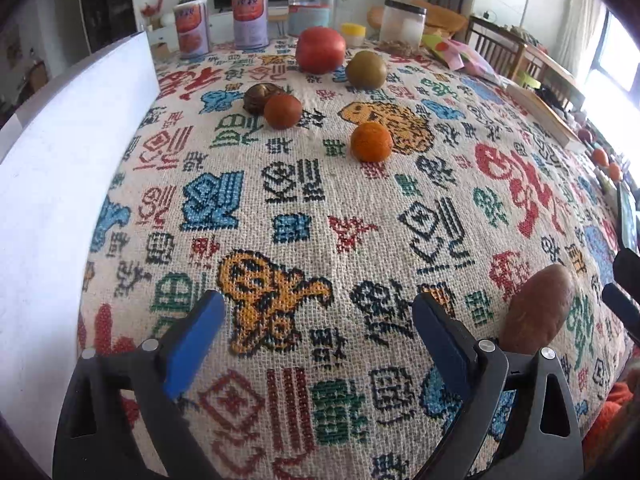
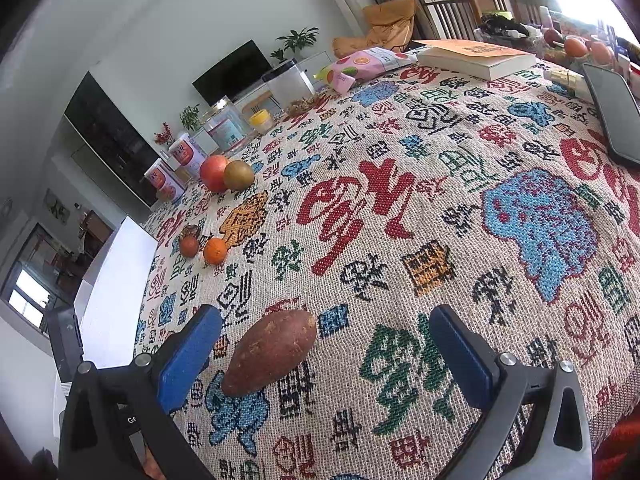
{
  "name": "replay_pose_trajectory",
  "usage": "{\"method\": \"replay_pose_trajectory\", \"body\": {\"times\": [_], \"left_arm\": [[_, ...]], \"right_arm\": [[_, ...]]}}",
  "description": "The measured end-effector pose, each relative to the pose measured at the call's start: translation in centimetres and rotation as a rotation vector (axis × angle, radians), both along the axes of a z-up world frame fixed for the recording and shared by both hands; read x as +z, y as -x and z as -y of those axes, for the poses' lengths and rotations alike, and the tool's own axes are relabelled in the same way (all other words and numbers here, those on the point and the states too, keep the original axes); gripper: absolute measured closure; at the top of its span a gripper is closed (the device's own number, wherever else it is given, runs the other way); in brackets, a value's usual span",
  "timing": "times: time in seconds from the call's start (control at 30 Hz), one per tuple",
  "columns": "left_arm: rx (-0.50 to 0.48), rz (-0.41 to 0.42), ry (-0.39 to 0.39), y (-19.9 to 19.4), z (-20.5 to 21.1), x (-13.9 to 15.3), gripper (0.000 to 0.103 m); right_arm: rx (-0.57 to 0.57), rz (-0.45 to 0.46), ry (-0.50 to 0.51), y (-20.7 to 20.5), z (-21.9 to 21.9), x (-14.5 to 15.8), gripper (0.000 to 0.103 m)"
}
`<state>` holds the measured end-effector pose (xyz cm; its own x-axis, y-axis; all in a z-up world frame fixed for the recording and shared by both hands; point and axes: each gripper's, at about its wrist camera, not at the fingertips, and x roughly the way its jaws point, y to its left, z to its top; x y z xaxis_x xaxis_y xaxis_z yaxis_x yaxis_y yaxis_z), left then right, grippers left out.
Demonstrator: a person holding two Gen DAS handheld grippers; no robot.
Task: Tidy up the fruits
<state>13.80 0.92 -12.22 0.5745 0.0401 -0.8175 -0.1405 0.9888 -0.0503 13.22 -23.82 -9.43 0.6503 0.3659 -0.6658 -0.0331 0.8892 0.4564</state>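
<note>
— Trouble ahead?

— Some. My right gripper (image 2: 324, 356) is spread wide and empty, with the sweet potato (image 2: 270, 354) lying on the tablecloth (image 2: 400, 208) between its fingers, close to the left pad. Closing off-centre could roll it away.

— And your left gripper (image 1: 316, 322)?

— Also spread, holding nothing, over bare cloth. The orange (image 1: 371, 142) and the red fruit (image 1: 283, 111) sit well beyond it; the dark thing touching that fruit is, I think, a mushroom (image 1: 258, 95). A careless reach could knock them.
</note>
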Motion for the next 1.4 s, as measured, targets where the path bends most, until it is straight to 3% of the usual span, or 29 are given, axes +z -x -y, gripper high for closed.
{"method": "replay_pose_trajectory", "body": {"times": [0.13, 0.2, 0.23, 0.33, 0.4, 0.47, 0.53, 0.73, 0.77, 0.83, 0.93, 1.03, 1.07, 1.13, 1.17, 1.27, 1.33, 1.4], "left_arm": [[-0.035, -0.007, 0.015, -0.1, -0.6, 0.1, 0.007], [-0.039, -0.023, -0.014, -0.1, -0.8, 0.0, 0.007], [-0.040, -0.026, -0.031, -0.1, -1.0, -0.2, 0.007], [-0.046, 0.028, -0.045, 0.9, -1.4, -0.6, 0.003], [-0.046, 0.030, -0.045, 0.8, -1.4, -0.6, 0.002], [-0.042, 0.028, -0.054, 0.7, -1.2, -0.7, 0.001], [-0.041, 0.030, -0.049, 0.7, -1.2, -0.6, 0.001], [-0.042, 0.036, -0.041, 0.8, -1.3, -0.6, 0.001], [-0.042, 0.036, -0.040, 0.8, -1.3, -0.6, 0.001], [-0.042, 0.038, -0.037, 0.8, -1.3, -0.6, 0.001], [-0.043, 0.039, -0.034, 0.8, -1.3, -0.6, 0.001], [-0.044, 0.045, -0.023, 0.9, -1.4, -0.6, 0.001], [-0.044, 0.048, -0.017, 1.0, -1.5, -0.5, 0.001], [-0.044, 0.053, -0.006, 1.1, -1.6, -0.5, 0.001], [-0.044, 0.054, -0.005, 1.0, -1.6, -0.5, 0.001], [-0.046, 0.048, -0.015, 0.9, -1.4, -0.5, 0.001], [-0.046, 0.044, -0.023, 0.9, -1.3, -0.6, 0.001], [-0.046, 0.043, -0.025, 0.9, -1.3, -0.6, 0.001]], "right_arm": [[0.014, -0.014, 0.005, -0.1, -0.4, -0.2, 0.000], [0.036, -0.026, -0.023, -0.3, -0.3, -0.4, 0.000], [0.067, -0.041, -0.074, -0.4, 0.0, -0.5, 0.000], [0.123, -0.127, -0.365, -0.5, 2.5, -1.2, 0.000], [0.139, -0.195, -0.417, -0.7, 3.0, -1.4, 0.001], [0.179, -0.217, -0.412, -0.7, 2.2, -0.9, 0.011], [0.218, -0.249, -0.359, -1.0, 0.2, -0.4, 0.022], [0.197, -0.340, -0.143, -2.8, -5.6, -2.2, 0.038], [0.185, -0.335, -0.111, -3.2, -6.2, -2.2, 0.039], [0.185, -0.322, -0.001, -4.4, -7.4, -1.6, 0.053], [0.228, -0.223, 0.112, -7.4, -9.5, -0.7, 0.060], [0.242, -0.073, 0.161, -9.7, -10.3, 1.1, 0.055], [0.233, -0.054, 0.145, -9.9, -10.0, 1.8, 0.050], [0.198, 0.009, 0.070, -9.2, -8.4, 3.3, 0.029], [0.170, 0.049, 0.057, -8.6, -7.4, 4.0, 0.025], [0.058, 0.089, 0.178, -7.1, -4.9, 4.2, 0.016], [-0.001, 0.043, 0.323, -7.2, -3.7, 2.9, 0.016], [-0.049, 0.008, 0.391, -7.1, -2.1, 1.3, 0.016]]}}
